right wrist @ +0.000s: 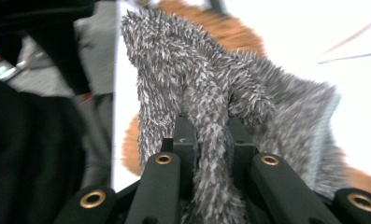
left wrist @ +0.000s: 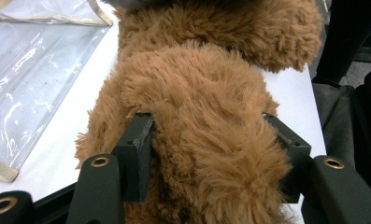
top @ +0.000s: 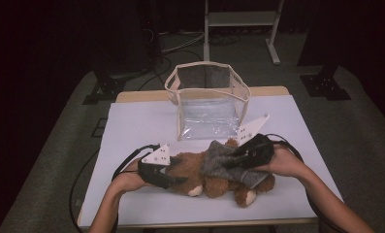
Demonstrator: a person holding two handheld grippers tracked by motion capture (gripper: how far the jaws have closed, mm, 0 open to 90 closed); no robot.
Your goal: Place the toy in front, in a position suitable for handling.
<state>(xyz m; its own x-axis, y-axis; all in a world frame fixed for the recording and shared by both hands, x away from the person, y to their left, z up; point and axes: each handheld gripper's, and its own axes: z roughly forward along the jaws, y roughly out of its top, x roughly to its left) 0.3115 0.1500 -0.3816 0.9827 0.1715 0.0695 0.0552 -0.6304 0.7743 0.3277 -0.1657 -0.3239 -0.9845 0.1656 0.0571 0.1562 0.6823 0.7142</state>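
A brown teddy bear (top: 204,177) lay near the front edge of the white desk (top: 132,126), its long axis running roughly across the desk from left to right, cream-soled feet (top: 196,190) toward the person. Which end was the head could not be told. A grey fuzzy garment (top: 224,162) was draped over the bear's right half.

The left gripper (top: 173,178) met the bear's left end, and in the left gripper view its fingers (left wrist: 136,149) stood partly spread, clamped on either side of a thick brown plush limb (left wrist: 206,140) that bulged between them. The right gripper (top: 238,160) lay over the bear's right half, held by a hand (top: 284,162). In the right gripper view its fingers (right wrist: 181,140) were drawn close together, pinching a narrow fold of the grey fuzzy garment (right wrist: 206,154), with brown fur showing behind.

Just beyond the bear stood a clear plastic bag (top: 207,104) with cream trim, upright and open at the top, near the middle of the desk. Behind the desk, on the dark floor, stood a white metal frame (top: 241,29).
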